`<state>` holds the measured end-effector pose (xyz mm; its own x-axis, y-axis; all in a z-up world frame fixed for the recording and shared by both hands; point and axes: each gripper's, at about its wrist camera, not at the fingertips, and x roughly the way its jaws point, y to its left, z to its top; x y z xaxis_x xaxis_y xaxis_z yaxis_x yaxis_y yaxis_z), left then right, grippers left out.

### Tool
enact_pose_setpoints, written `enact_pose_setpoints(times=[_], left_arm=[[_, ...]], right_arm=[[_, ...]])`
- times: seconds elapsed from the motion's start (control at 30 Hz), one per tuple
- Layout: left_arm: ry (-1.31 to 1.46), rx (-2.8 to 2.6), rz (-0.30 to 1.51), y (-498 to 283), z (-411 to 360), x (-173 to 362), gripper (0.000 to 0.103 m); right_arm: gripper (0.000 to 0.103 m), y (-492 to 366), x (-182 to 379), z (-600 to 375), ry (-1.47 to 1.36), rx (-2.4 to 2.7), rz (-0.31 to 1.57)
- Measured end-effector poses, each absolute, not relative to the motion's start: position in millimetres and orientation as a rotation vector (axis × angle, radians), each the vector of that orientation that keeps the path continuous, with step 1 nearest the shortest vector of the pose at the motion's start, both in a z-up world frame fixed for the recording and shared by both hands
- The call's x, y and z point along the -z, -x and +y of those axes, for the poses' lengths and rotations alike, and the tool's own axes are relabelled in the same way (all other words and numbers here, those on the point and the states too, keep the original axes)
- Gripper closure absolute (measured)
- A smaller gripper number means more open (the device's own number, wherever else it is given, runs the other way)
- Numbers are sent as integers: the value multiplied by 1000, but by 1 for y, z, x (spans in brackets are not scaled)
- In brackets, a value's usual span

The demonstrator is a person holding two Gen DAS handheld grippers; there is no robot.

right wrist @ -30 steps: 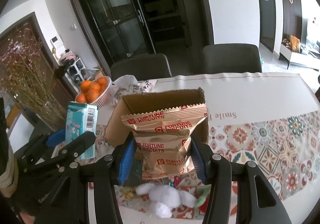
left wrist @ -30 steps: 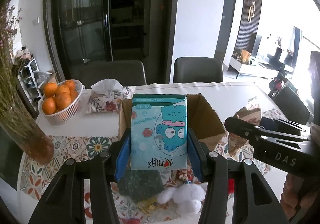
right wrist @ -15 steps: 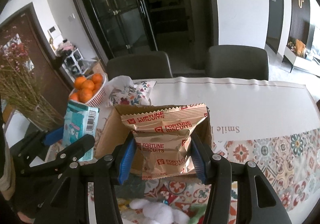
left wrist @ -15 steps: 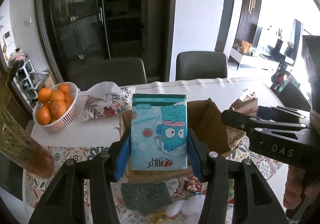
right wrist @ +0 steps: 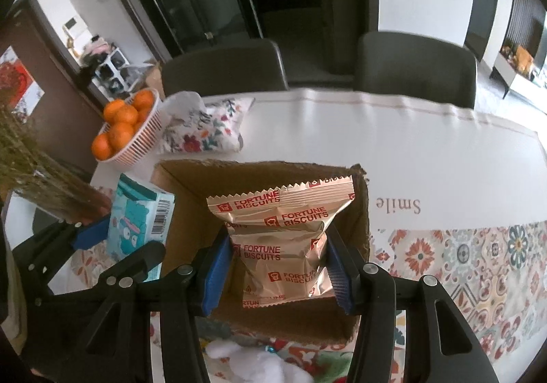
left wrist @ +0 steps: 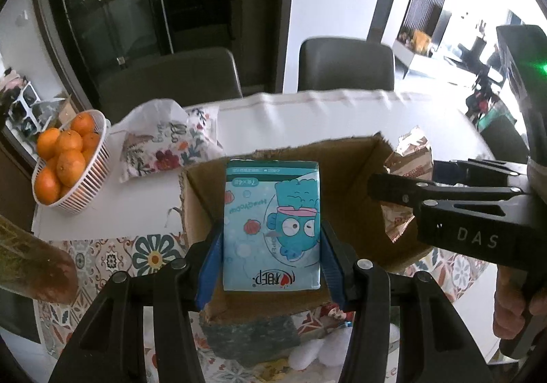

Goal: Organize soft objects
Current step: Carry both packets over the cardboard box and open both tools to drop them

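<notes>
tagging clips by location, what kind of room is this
Most likely a home dining area: a table under a patterned cloth, upholstered dining chairs behind it, and a basket of oranges beside a floral tissue pack. A living area shows beyond.

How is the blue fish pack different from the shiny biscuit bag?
The tissue pack is blue, flat-sided and boxy; the biscuit bag is shiny gold, crinkled, with a zigzag top. The left gripper holds the pack, the right gripper the bag. Both hang over the cardboard box.

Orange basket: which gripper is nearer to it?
Left. The left gripper, holding the tissue pack, sits just below the orange basket; the right gripper is over the cardboard box.
</notes>
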<state>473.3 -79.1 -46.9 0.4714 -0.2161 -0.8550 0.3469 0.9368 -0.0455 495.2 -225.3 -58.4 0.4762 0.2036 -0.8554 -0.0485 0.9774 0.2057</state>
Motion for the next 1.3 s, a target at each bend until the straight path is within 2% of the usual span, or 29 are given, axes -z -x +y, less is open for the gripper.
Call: enact_pose_setpoints(times=[0.27, 0.33, 0.4, 0.43, 0.77, 0.9, 1.03, 1.3], left_arm=[[-178, 322, 1111, -489, -81, 71, 51], [-175, 315, 1130, -490, -80, 74, 45], [-170, 308, 1129, -490, -79, 74, 38], [-169, 303, 1121, -488, -78, 72, 37], [-151, 231, 1039, -457, -60, 46, 29], [-147, 190, 991, -442, -51, 34, 19], [-139, 145, 943, -424, -40, 21, 17], [-107, 133, 914, -389, -21, 4, 8]], right_arm=[[48, -511, 83, -220, -165, -166, 1147], [44, -513, 85, -218, -174, -174, 1162], [33, -513, 87, -218, -190, -174, 1173], [31, -513, 86, -217, -192, -173, 1168], [31, -480, 59, -218, -155, -73, 1059], [31, -460, 42, -216, -147, -36, 1000], [31, -439, 26, -211, -110, 2, 941], [31, -407, 11, -198, -97, -29, 920]])
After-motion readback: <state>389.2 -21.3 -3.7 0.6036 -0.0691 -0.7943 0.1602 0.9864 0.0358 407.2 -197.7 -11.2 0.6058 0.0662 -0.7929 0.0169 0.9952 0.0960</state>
